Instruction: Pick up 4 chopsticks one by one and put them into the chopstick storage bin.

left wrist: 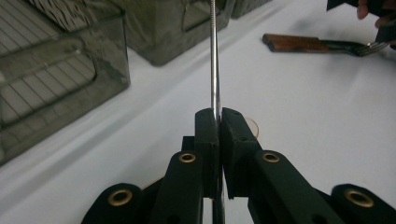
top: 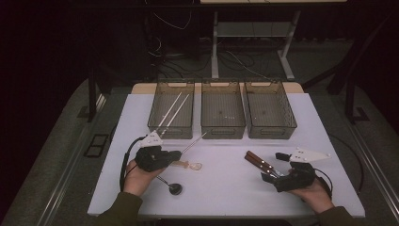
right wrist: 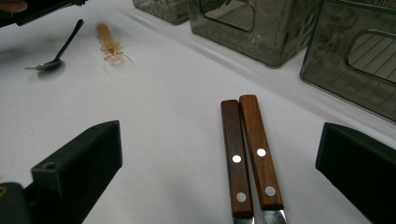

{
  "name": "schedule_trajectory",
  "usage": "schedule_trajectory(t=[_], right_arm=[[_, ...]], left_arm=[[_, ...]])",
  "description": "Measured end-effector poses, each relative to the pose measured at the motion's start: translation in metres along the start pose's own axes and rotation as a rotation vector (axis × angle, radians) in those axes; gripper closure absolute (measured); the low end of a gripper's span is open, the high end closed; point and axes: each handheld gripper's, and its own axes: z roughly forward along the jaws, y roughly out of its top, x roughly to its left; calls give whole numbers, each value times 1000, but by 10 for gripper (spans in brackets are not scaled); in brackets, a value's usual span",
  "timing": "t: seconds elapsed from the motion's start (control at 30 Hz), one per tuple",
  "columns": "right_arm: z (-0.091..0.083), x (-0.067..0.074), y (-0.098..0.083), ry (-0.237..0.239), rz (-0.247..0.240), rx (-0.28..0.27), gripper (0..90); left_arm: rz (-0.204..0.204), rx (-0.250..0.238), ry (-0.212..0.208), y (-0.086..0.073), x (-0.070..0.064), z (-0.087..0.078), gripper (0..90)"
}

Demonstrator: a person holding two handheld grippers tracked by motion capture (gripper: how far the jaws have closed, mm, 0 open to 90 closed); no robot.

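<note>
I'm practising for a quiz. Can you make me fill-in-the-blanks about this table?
1. The left gripper is shut on a thin metal ____.
2. Behind the cutlery stand ____ bins.
3. The two wooden handles lie ____ the right gripper's open jaws.
4. The black spoon lies on the ____ table.

Missing words: chopstick; three; between; white

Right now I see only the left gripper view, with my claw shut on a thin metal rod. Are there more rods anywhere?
Observer: Yes, two rods lean in the left bin.
Operator: What is the right claw doing?
Observer: The right claw is open, with one jaw on either side of two wooden handles.
Operator: Is anything close to my hand?
Observer: A black spoon lies on the table just right of the left hand.
</note>
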Motion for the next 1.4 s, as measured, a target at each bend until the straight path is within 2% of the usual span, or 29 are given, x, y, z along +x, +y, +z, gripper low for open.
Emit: schedule_trajectory(t=[0.6, 0.97, 1.4], right_arm=[[0, -1, -1, -8, 15, -2, 7], [-1, -1, 0, -8, 24, -11, 7], [-2, -1, -1, -10, 17, -15, 7]], left_arm=[[-6, -87, 26, 23, 22, 0, 853], [-33, -124, 42, 36, 40, 2, 854], [-58, -173, 81, 70, 67, 1, 853]])
